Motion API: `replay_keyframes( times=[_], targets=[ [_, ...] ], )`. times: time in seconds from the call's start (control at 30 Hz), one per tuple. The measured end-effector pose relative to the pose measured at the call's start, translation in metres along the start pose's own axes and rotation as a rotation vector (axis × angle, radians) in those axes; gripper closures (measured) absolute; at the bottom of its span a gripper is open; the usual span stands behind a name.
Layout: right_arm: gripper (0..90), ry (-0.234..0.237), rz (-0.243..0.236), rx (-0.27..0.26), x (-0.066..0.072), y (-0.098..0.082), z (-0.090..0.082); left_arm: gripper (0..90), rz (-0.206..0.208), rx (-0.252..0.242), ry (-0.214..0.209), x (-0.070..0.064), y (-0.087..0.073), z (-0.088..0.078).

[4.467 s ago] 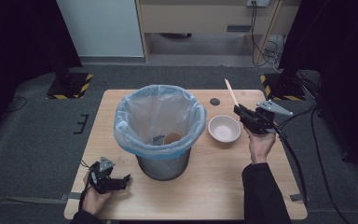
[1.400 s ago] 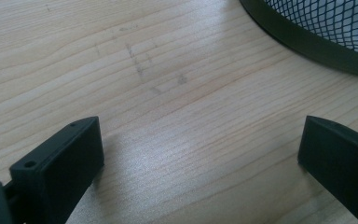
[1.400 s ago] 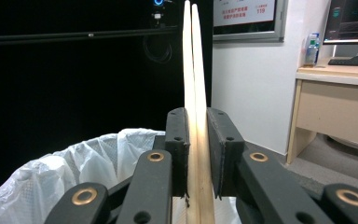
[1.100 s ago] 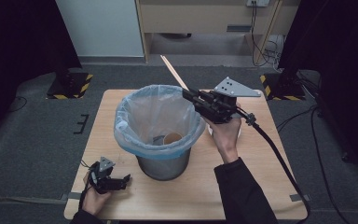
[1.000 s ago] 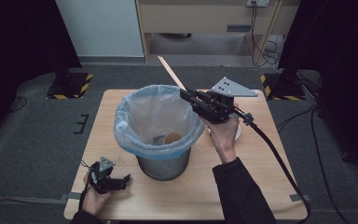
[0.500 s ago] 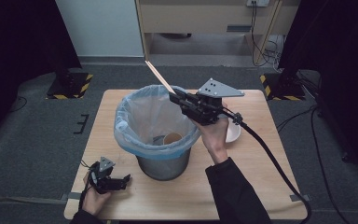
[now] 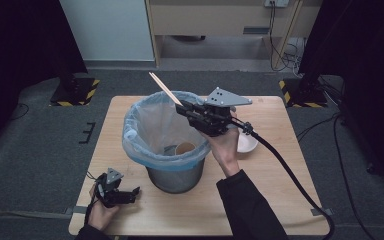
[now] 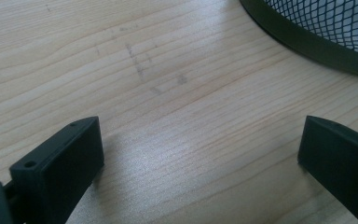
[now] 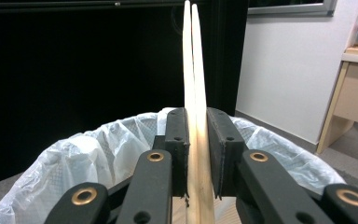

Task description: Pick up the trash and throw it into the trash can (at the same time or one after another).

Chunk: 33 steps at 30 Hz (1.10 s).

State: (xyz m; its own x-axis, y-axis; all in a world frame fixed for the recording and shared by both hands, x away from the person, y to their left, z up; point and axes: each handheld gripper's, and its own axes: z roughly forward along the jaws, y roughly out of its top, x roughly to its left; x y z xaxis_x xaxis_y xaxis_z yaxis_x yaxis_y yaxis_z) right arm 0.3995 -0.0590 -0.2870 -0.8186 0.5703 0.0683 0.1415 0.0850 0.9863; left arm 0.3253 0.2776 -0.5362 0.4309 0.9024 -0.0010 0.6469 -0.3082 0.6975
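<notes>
The big light wooden worktop (image 7: 280,200) has lots of bare room on its near right part and along its near edge. Its far edge lies close behind the bin. Grey carpet floor (image 7: 40,150) runs all around the worktop.

In the middle stands the round dark metal mesh bin with a pale blue plastic bag liner (image 7: 167,142). The bag folds over the rim. Inside the bin lies a brown paper cup (image 7: 185,148), beside some other small thing that is too dim to tell.

Just right of the bin, partly hidden by the person's right hand, sits a small white bowl (image 7: 247,144). What is in it cannot be seen.

The right gripper (image 7: 187,111) is up over the far right rim of the bin. Its fingers (image 9: 177,135) are squeezed tight on a pair of thin pale wooden chopsticks (image 9: 193,70). The sticks poke up and to the far left, above the open bin.

The left gripper (image 7: 130,192) rests on the near left corner of the worktop, near the edge. Its fingers (image 8: 60,158) are spread wide with only bare wood between them, and the bin's dark base is near.
</notes>
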Motion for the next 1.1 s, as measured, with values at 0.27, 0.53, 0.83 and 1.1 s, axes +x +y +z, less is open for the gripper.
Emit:
replay_keyframes(
  times=[0.27,0.53,0.83,1.1],
  targets=[
    [68.3,0.008,0.006,0.009,-0.001,-0.003,0.004,0.0,0.000,0.000,0.000,0.000,0.000,0.000],
    [63.5,-0.014,0.004,-0.024,-0.003,0.003,-0.004,0.0,0.000,0.000,0.000,0.000,0.000,0.000],
    [56.7,-0.090,0.003,-0.084,-0.020,0.015,-0.035,0.0,0.000,0.000,0.000,0.000,0.000,0.000],
    [53.6,-0.175,0.024,-0.091,-0.045,0.004,-0.066,0.0,0.000,0.000,0.000,0.000,0.000,0.000]
  ],
)
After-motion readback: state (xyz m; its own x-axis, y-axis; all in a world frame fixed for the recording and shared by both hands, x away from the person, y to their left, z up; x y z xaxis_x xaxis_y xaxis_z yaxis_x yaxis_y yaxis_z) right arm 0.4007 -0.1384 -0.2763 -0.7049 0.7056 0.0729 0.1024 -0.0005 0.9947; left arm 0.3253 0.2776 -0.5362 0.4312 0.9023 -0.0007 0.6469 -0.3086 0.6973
